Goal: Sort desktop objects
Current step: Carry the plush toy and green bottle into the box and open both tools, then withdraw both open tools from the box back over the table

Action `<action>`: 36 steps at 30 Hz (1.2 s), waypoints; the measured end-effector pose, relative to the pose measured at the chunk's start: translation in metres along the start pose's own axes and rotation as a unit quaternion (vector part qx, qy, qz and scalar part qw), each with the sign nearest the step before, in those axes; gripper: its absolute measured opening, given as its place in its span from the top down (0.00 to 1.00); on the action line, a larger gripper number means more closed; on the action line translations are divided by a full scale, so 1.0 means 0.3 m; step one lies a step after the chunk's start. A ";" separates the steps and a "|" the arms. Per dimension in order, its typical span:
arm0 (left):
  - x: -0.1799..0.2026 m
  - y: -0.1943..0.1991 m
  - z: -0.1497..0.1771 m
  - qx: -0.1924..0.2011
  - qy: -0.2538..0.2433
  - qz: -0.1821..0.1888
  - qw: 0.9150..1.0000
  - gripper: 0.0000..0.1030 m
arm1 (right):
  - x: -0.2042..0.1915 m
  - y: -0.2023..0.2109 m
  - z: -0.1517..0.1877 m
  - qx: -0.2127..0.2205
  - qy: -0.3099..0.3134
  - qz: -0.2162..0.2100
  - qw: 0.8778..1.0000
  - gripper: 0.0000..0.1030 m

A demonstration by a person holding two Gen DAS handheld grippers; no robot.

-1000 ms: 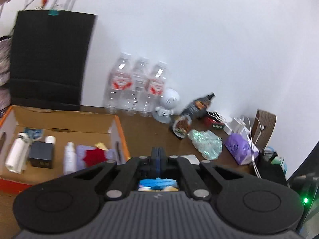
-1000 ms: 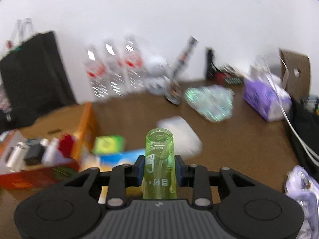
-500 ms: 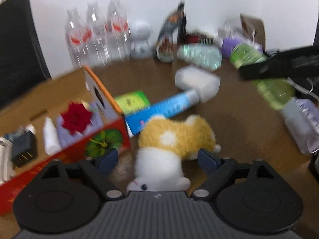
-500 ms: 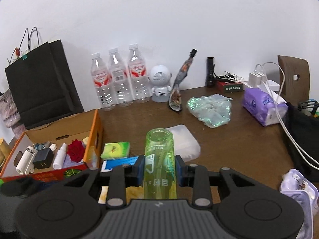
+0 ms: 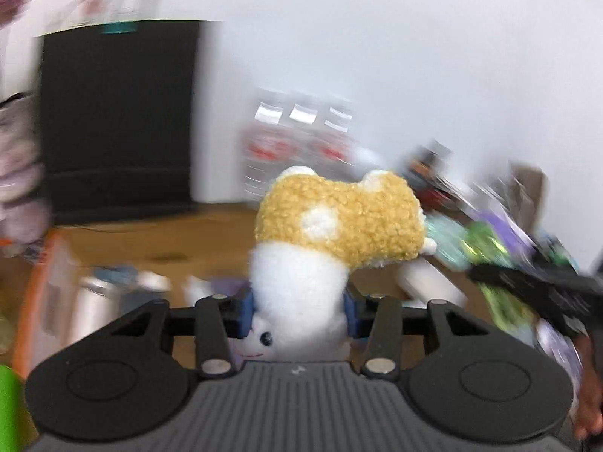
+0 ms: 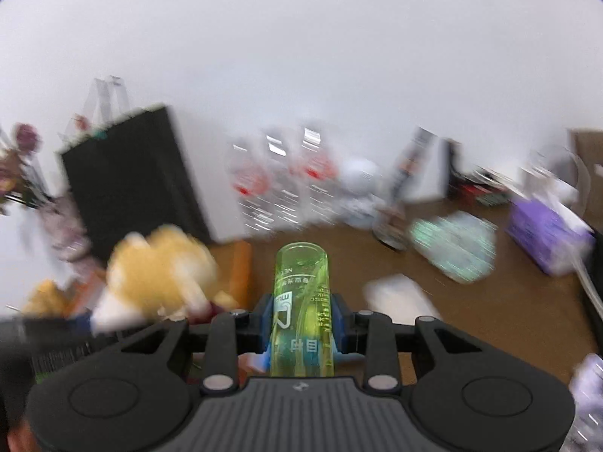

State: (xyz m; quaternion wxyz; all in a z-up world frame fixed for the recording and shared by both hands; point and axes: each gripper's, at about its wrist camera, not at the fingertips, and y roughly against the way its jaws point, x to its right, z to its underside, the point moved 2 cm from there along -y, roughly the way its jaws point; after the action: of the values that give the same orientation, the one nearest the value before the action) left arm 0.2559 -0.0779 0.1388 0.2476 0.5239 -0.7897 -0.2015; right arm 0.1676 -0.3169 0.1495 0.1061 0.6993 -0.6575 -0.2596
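Between the blue pads of my left gripper point(image 5: 299, 310) I held the plush toy point(image 5: 331, 241) by its white body, yellow end pointing away from me. Below and to its left lay the orange-rimmed cardboard box point(image 5: 41, 263), nearer this hand. My right gripper point(image 6: 303, 324) clamped an upright green bottle point(image 6: 302, 301), farther from the box.

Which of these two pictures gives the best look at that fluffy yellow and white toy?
The left wrist view: the plush toy sits sharp and central, squeezed in the left tool. The right wrist view shows it only as a yellow blur at the left.
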 end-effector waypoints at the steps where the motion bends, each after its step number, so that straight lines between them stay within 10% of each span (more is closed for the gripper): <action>1: -0.086 -0.042 -0.023 -0.016 0.026 -0.025 0.999 0.56 | -0.047 -0.037 -0.026 -0.001 0.006 -0.024 1.000 0.71; 5: -0.307 -0.199 0.024 -0.072 0.069 -0.109 0.989 0.56 | -0.247 -0.306 -0.084 -0.056 0.021 -0.087 0.994 0.71; 11: -0.348 -0.269 0.105 -0.089 0.068 -0.120 0.986 0.51 | -0.383 -0.672 -0.002 -0.152 0.000 -0.076 0.985 0.71; 15: -0.304 -0.294 0.132 -0.086 0.026 -0.124 0.988 0.19 | -0.421 -0.775 0.058 -0.175 0.013 -0.057 0.983 0.71; 36: -0.332 -0.136 0.265 -0.180 0.070 -0.078 0.978 0.14 | -0.418 -0.523 0.211 -0.265 0.076 -0.021 0.961 0.46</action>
State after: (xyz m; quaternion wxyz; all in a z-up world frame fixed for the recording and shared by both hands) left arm 0.2705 0.0041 0.0342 0.3767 0.5432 -0.6778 -0.3219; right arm 0.2714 -0.1646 0.0473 0.3314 0.6774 -0.5405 -0.3730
